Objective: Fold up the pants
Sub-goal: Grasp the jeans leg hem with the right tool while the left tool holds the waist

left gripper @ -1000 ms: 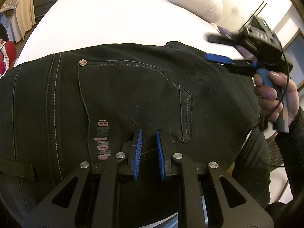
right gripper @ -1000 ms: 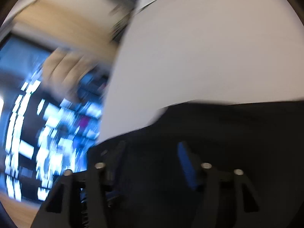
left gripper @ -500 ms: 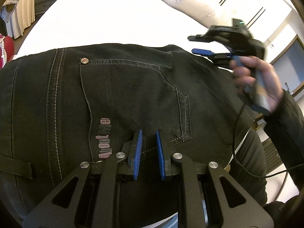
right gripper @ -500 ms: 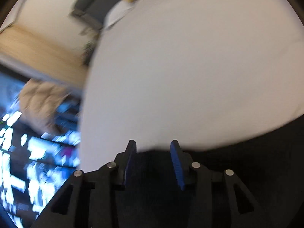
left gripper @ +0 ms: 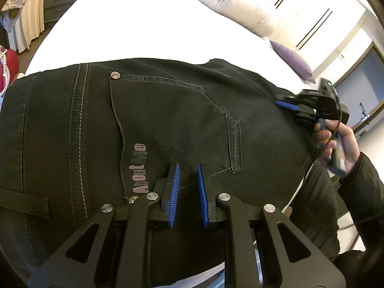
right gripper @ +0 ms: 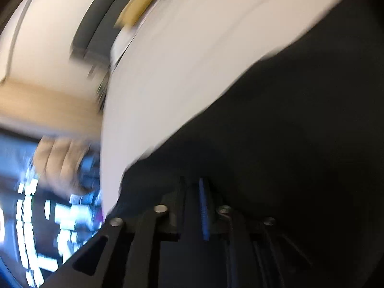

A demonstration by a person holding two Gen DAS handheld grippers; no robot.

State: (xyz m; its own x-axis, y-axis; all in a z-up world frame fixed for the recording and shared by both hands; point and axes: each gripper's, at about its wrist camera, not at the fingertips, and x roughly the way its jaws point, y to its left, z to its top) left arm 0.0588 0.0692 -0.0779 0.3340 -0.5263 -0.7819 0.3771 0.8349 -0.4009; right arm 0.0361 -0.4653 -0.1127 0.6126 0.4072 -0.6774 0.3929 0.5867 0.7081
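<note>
Pants (left gripper: 168,124): black denim, spread flat across the near part of the bed (left gripper: 144,31), back side up. A rear pocket (left gripper: 175,120) with a rivet at its corner and a printed "About Me" label (left gripper: 140,168) faces the left wrist camera.
Left gripper (left gripper: 188,180): low over the pants just below the pocket. The blue pads stand a narrow gap apart; dark cloth shows in the gap, but a grip on it cannot be confirmed.
Right gripper (left gripper: 286,104): at the right edge of the pants, held in the person's right hand (left gripper: 340,144). The right wrist view is heavily blurred; the pads appear close together over black fabric (right gripper: 288,144). Whether cloth is pinched cannot be told.
Bed: white sheet, with a rolled white duvet (left gripper: 235,4) and a purple pillow (left gripper: 292,60) along the far side.
</note>
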